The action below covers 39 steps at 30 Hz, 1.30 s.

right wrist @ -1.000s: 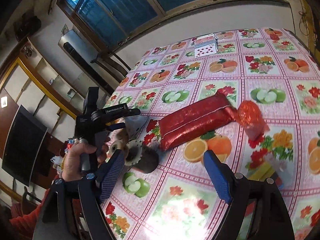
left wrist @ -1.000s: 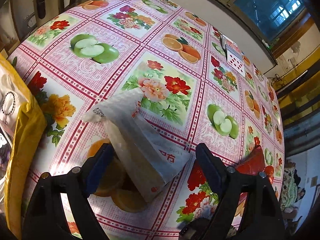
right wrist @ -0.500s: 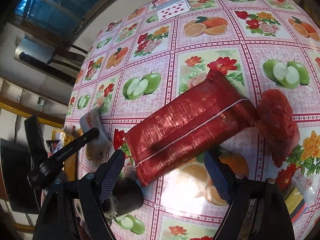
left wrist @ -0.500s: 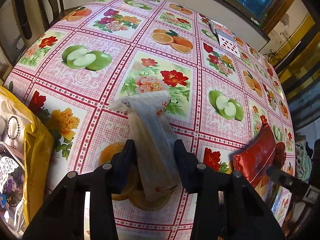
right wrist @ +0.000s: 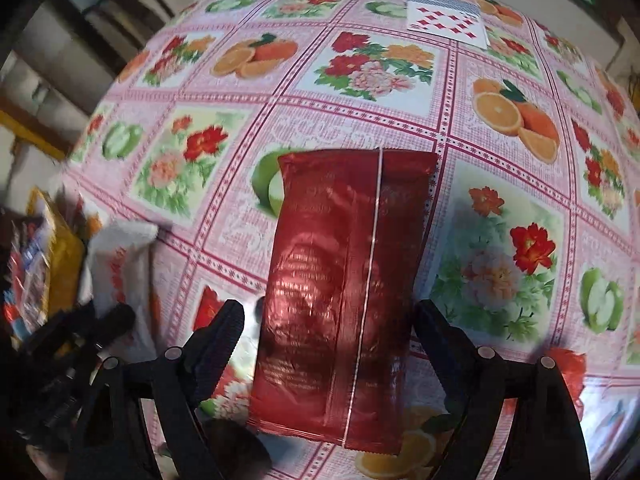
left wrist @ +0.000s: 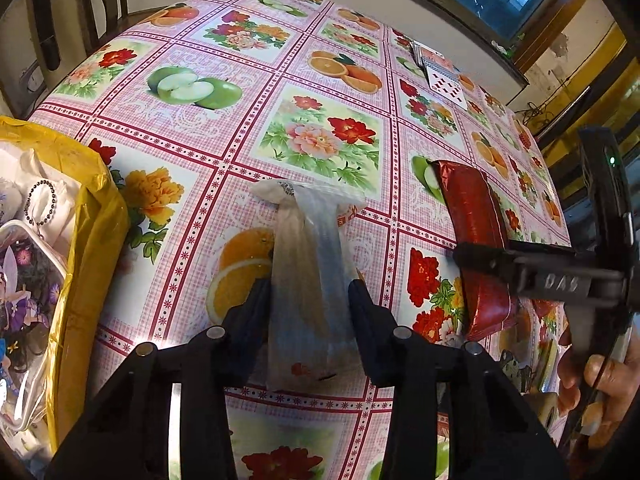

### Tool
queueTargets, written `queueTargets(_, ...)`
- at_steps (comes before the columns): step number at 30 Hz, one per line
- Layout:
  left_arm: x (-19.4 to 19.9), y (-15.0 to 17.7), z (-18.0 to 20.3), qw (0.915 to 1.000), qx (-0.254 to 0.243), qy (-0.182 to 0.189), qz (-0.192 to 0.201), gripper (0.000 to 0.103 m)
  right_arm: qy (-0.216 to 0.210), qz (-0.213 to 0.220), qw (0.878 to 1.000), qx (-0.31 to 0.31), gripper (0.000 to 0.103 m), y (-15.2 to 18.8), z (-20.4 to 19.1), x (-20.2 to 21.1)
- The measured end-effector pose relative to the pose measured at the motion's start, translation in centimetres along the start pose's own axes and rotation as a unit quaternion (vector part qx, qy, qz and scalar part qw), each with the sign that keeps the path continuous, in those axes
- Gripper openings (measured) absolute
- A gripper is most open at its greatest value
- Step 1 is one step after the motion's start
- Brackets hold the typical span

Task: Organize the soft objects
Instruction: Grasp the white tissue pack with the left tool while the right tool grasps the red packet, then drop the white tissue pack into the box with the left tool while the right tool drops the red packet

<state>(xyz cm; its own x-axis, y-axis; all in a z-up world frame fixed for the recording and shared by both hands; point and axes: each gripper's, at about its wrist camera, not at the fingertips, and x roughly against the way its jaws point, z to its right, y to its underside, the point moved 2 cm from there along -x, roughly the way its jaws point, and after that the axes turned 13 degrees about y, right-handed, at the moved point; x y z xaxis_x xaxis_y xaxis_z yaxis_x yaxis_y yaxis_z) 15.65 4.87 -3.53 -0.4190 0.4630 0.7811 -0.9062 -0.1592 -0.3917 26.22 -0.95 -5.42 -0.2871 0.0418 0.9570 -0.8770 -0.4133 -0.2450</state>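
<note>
A translucent white packet (left wrist: 308, 264) is clamped between the two fingers of the left gripper (left wrist: 310, 300), its far end lying on the fruit-and-flower tablecloth (left wrist: 224, 80). A yellow bag (left wrist: 86, 248) of small items sits at the table's left edge. The right gripper (right wrist: 326, 332) is held low over the table with its fingers spread wide, one on each side of a red foil packet (right wrist: 344, 280) lying flat; neither finger is seen pressing it. In the left wrist view, the right gripper's handle is gripped by a hand (left wrist: 592, 380). Playing cards (right wrist: 444, 20) lie at the far edge.
</note>
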Motion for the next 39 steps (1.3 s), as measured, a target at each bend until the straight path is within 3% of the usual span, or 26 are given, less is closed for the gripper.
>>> queueTargets(1,0.0,0.1,0.0,1.0000,-0.003,0.000,-0.001,0.039,0.032,0.008,0.999,0.018,0.087,0.5,-0.5,-0.1)
queueTargets(4,0.1,0.2,0.1,1.0000,-0.008,-0.001,-0.003,0.037,0.024,0.031,0.999,0.002,0.062,1.3,0.2,0.7)
queueTargets(9,0.6,0.8,-0.3,0.9999,0.001,0.011,-0.001,0.030,-0.024,0.046,0.998,-0.043,0.057,3.1,2.9,1.3)
queueTargets(14,1.2,1.5,-0.5,0.9996,0.011,0.026,0.001,0.029,-0.120,0.051,0.985,-0.114,0.054,4.7,5.3,1.8)
queueTargets(17,2.6,1.6,-0.2,0.9997,0.001,0.013,0.021,0.029,-0.145,0.064,0.977,-0.144,0.054,5.3,6.5,2.9)
queueTargets(24,6.1,2.1,-0.2,0.9986,0.003,0.036,0.038,0.029,-0.174,0.109,0.965,-0.163,0.054,4.9,7.6,7.6)
queueTargets(28,9.7,3.2,-1.0,0.9972,-0.008,0.045,0.059,0.029,-0.218,0.134,0.955,-0.148,0.054,5.4,5.6,11.6)
queueTargets(32,14.3,4.7,-3.8,0.9948,-0.013,0.044,0.091,0.029,-0.270,0.138,0.946,-0.114,0.054,5.4,0.6,14.4)
queueTargets(36,18.7,6.3,-8.2,0.9911,-0.007,0.003,0.133,0.030,-0.303,0.125,0.942,-0.071,0.054,5.1,-5.8,15.4)
queueTargets(39,20.5,7.1,-11.7,0.9898,0.014,-0.024,0.140,0.030,-0.317,0.111,0.941,-0.044,0.054,4.8,-11.0,15.2)
